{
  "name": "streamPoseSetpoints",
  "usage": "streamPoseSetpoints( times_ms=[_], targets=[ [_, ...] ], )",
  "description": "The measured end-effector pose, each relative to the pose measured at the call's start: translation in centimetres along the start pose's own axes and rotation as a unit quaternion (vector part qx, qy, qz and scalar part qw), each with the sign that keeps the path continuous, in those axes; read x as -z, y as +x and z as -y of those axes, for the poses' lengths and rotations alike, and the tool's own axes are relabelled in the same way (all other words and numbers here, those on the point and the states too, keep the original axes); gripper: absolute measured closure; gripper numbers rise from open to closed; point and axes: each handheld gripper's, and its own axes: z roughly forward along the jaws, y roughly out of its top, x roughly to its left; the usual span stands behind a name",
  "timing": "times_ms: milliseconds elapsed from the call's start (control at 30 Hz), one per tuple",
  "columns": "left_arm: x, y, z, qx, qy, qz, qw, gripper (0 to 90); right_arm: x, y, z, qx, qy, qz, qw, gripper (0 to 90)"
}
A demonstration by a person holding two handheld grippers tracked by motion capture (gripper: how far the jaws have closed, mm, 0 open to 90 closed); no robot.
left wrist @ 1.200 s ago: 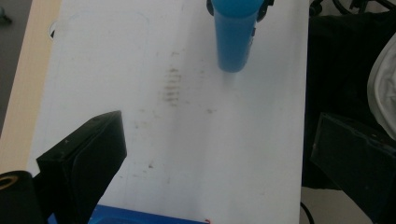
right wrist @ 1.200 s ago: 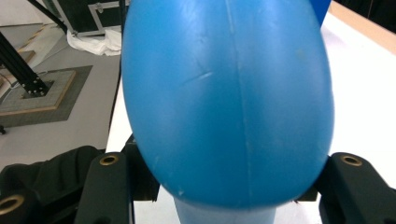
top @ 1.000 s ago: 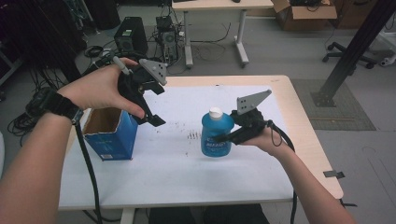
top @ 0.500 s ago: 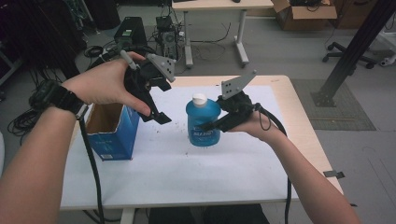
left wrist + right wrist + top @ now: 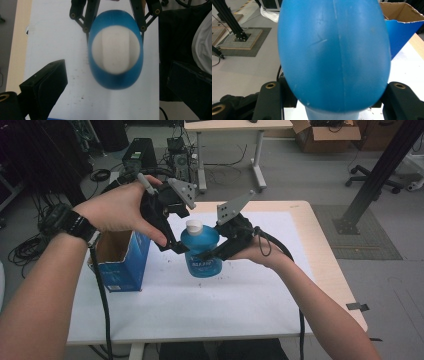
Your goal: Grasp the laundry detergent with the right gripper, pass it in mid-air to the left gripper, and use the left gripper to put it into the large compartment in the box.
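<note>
A blue plastic bottle with a white cap hangs upright above the table. My right gripper is shut on its body from the right side. In the right gripper view the bottle bulges between my two jaws. My left gripper hovers at the bottle's upper left, open. In the left gripper view I look down on the cap and blue shoulder, with my jaws wide apart on either side and not touching it.
An open blue cardboard box stands at the table's left, also seen behind the bottle. A white mat covers the wooden table. Desks, cables and a black frame post stand on the floor beyond.
The right gripper has lifted the bottle off the mat and carried it left and up, toward the left gripper. The left gripper now sits just over the cap.
</note>
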Motion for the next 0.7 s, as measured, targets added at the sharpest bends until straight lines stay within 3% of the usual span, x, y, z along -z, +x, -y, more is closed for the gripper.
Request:
streamPoseSetpoints(
  times_ms=[700],
  targets=[
    [-2.1, 0.1, -0.7, -0.012, 0.042, 0.018, 0.9989, 9.1, -1.3, 0.7, -1.1, 0.015, 0.012, -0.009, 0.9998, 41.9]
  ],
)
